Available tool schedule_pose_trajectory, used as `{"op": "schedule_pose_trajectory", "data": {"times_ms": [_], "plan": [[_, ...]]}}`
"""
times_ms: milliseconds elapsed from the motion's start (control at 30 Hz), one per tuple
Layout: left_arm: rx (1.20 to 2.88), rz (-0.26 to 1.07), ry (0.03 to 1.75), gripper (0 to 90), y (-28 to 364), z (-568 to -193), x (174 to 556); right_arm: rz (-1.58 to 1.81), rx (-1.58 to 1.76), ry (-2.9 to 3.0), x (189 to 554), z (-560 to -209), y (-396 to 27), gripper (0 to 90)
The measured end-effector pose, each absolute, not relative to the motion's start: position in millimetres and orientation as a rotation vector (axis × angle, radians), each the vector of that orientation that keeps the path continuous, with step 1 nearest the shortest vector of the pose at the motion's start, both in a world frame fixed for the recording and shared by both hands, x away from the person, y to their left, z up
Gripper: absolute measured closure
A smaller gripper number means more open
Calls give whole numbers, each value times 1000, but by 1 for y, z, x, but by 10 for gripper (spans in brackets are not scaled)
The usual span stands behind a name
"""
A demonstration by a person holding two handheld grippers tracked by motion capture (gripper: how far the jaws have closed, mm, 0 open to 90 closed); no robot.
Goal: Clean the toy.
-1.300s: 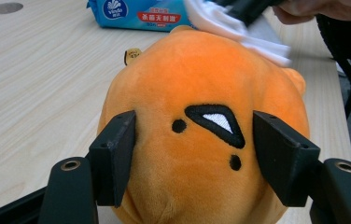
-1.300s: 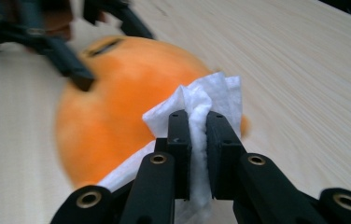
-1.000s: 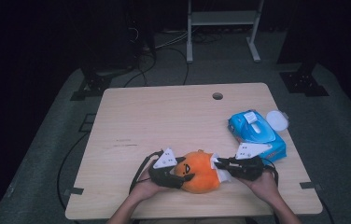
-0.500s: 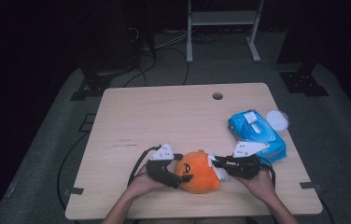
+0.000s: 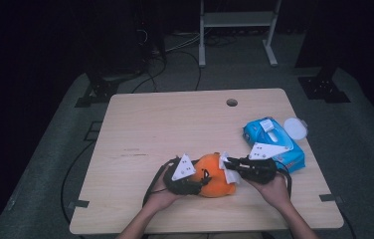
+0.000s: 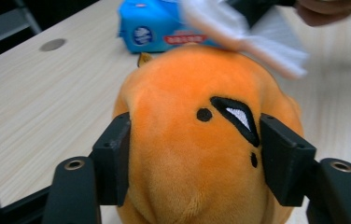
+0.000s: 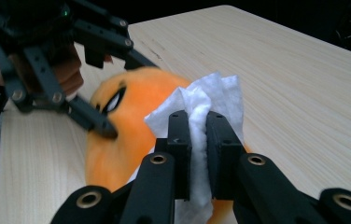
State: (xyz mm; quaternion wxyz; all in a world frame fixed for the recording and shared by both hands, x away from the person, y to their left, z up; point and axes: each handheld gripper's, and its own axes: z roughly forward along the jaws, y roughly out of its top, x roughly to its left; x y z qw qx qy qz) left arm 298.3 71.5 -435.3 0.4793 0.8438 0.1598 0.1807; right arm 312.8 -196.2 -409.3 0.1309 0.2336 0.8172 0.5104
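At the near edge of the table [image 5: 140, 124], the left hand-held gripper [image 6: 194, 154], jaws just closing, clamps the orange plush toy [image 6: 197, 140] by its sides while the right hand-held gripper [image 7: 197, 140], pinching a white wipe [image 7: 211, 100], presses in from the toy's right.

Dim room, dark walls beyond. Grey floor [image 5: 41, 164] around a light wooden table [image 5: 175, 124] with a round hole [image 5: 232, 102] near its far edge. Behind it, white metal shelf legs [image 5: 237, 30], black stand feet [image 5: 100, 89] at left and right, and loose cables [image 5: 175, 50] trailing across the floor. Taped marks by the table corners.
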Motion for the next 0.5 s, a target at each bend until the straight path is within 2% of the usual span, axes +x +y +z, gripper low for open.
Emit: {"op": "schedule_pose_trajectory", "data": {"times_ms": [133, 233, 300, 400, 500], "plan": [[2066, 356, 380, 230, 76, -435, 297, 1475, 682, 2425, 313, -418, -195, 804], [1998, 210, 467, 156, 86, -430, 306, 1444, 622, 2446, 304, -421, -191, 805], [1973, 176, 504, 185, 88, -431, 309, 1440, 580, 2456, 297, -420, -188, 805], [1990, 254, 458, 297, 83, -435, 302, 1446, 551, 2453, 293, -413, -181, 805], [2028, 330, 391, 328, 75, -435, 290, 1478, 549, 2435, 296, -408, -172, 805]]}}
